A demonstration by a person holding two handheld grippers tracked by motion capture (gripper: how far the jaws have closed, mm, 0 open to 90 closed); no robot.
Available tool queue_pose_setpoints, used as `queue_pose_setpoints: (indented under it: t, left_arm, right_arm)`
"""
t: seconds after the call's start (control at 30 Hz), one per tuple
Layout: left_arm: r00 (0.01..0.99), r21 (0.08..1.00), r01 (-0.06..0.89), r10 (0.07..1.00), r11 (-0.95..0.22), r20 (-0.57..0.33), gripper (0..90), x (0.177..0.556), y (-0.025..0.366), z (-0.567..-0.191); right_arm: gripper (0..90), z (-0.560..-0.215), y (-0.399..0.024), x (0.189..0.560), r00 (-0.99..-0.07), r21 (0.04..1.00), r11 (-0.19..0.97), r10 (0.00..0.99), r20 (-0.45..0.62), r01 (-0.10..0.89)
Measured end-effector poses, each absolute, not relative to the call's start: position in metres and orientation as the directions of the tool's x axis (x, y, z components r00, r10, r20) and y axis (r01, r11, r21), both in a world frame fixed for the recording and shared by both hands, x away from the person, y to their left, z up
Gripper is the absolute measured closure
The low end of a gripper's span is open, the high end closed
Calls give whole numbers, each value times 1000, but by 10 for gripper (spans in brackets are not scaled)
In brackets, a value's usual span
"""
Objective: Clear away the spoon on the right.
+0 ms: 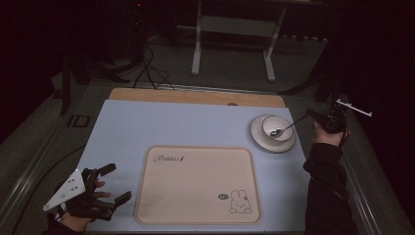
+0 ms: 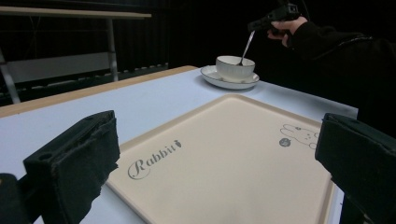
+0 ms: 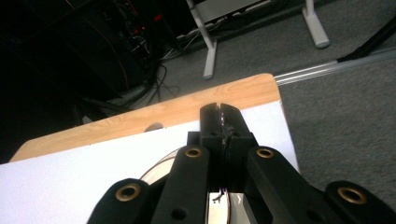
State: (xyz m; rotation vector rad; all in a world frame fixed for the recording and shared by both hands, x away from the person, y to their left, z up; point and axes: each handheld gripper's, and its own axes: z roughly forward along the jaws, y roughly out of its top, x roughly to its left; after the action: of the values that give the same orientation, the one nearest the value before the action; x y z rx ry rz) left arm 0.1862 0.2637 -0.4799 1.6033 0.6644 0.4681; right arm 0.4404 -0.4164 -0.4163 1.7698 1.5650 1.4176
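A white bowl (image 1: 277,127) stands on a white saucer (image 1: 259,137) at the table's far right; the bowl (image 2: 232,66) and saucer (image 2: 212,77) also show far off in the left gripper view. A metal spoon (image 1: 288,128) leans into the bowl, its handle pinched by my right gripper (image 1: 313,115), which is shut on it just right of the saucer. In the right gripper view the jaws (image 3: 220,122) are pressed together above the saucer rim (image 3: 161,168). My left gripper (image 1: 114,183) rests open at the near left, beside a beige rabbit-print tray (image 1: 198,183).
The pale blue mat (image 1: 186,125) covers a wooden table (image 1: 195,96) whose far edge shows bare wood. Beyond it stand a metal frame's legs (image 1: 196,49) and cables (image 1: 151,73) on grey floor. The tray (image 2: 233,154) lies between my left gripper's jaws' line of sight.
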Motion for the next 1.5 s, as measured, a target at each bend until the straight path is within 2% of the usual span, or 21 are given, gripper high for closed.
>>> queue_pose_setpoints:
  t: [0.3, 0.9, 1.17, 1.5]
  left_arm:
    - [750, 987, 151, 656, -56, -77, 0, 186, 264, -480]
    - [757, 987, 146, 650, -64, -70, 0, 186, 262, -480]
    - [757, 987, 145, 650, -65, -68, 0, 186, 262, -479]
    - [759, 987, 146, 647, -63, -70, 0, 186, 262, -480]
  right_arm:
    - [897, -397, -414, 437, -160, 828, -256, 912, 378, 499]
    - [897, -332, -405, 422, -256, 879, -119, 931, 261, 463]
    - [897, -313, -397, 413, -337, 892, -41, 917, 212, 450]
    - [897, -299, -379, 402, -460, 898, 19, 864, 207, 440]
